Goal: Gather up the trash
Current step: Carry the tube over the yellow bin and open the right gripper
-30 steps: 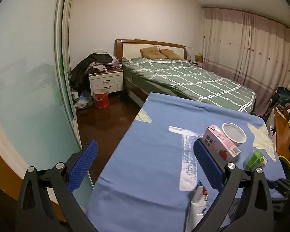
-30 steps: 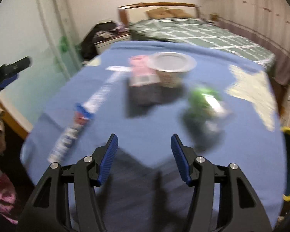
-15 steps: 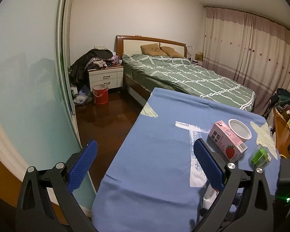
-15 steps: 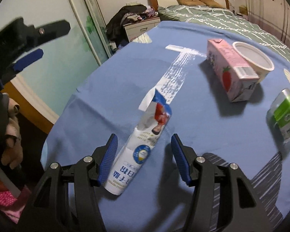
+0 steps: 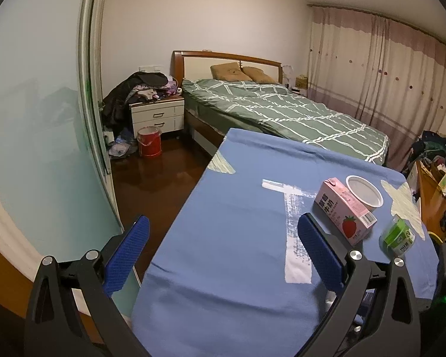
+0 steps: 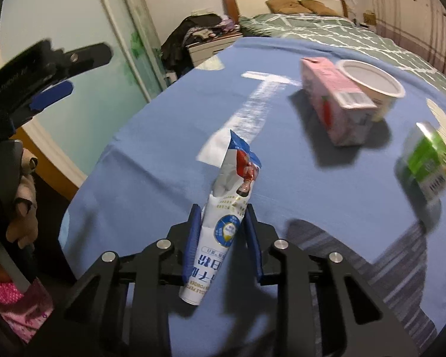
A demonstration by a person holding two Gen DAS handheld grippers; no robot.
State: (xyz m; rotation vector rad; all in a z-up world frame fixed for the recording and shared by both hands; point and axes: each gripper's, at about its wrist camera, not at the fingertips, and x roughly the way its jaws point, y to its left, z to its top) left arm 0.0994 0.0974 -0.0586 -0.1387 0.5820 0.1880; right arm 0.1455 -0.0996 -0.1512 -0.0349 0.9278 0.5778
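1. between the right hand-held gripper's [image 6: 223,232] blue pads sits a crumpled white-and-blue sachet [image 6: 227,208], pinched, its torn top tilted up over the blue counter [image 6: 163,148].
2. left hand-held gripper [image 5: 223,255] gapes wide, holding nothing.

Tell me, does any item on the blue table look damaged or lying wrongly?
The pink milk carton lies on its side beside the white cup. The sachet in the right claw is torn open and crumpled.

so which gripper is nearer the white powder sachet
Right. The right gripper is shut on the white powder sachet, its pads on both sides. The left gripper is open, off by the table's left edge.
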